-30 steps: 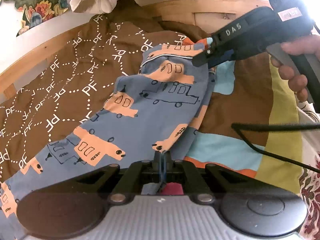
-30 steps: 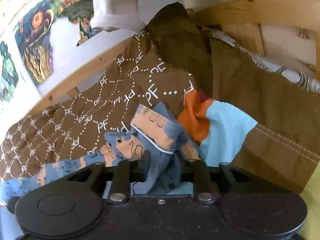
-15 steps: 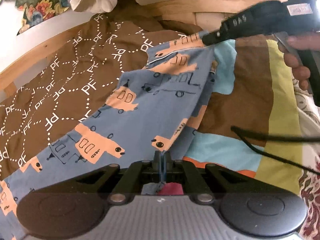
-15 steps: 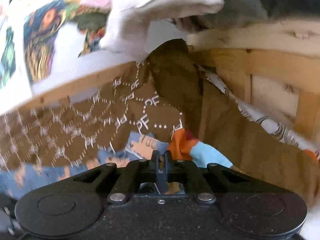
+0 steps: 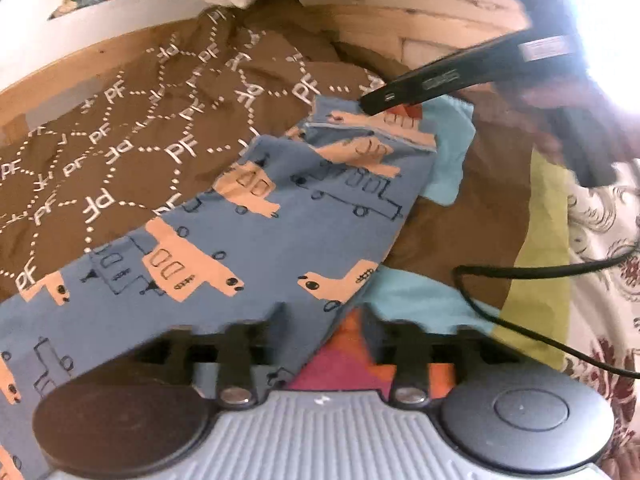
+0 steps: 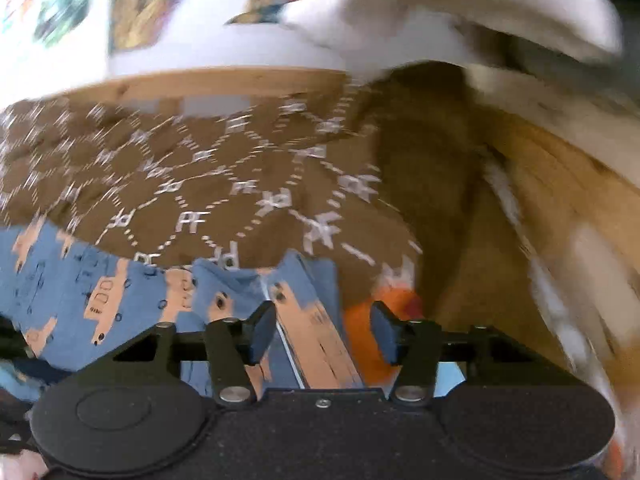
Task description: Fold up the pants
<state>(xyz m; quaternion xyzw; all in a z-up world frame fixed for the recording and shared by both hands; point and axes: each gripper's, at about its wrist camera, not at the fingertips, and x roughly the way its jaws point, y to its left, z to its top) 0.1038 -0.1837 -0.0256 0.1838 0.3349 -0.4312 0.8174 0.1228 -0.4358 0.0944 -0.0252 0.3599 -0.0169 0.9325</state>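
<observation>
Left wrist view: your left gripper (image 5: 324,320) is opening, fingers spread over the blue printed pants (image 5: 248,248), which lie ahead on the bed's brown blanket (image 5: 120,128).

Right wrist view: your right gripper (image 6: 322,332) is opening too, the waistband loose between its fingers. This looks like the release after a fold; next, regrip for another.

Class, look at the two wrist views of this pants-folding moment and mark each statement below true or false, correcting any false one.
1. The pants are blue with peach vehicle prints. True.
2. The pants lie on a plain white sheet. False: they lie on a brown blanket printed with white letters.
3. The right tool is clamped shut on the fabric. False: its jaws are opening, with the fabric loose between them.
4. A black cable crosses the left wrist view. True.
</observation>
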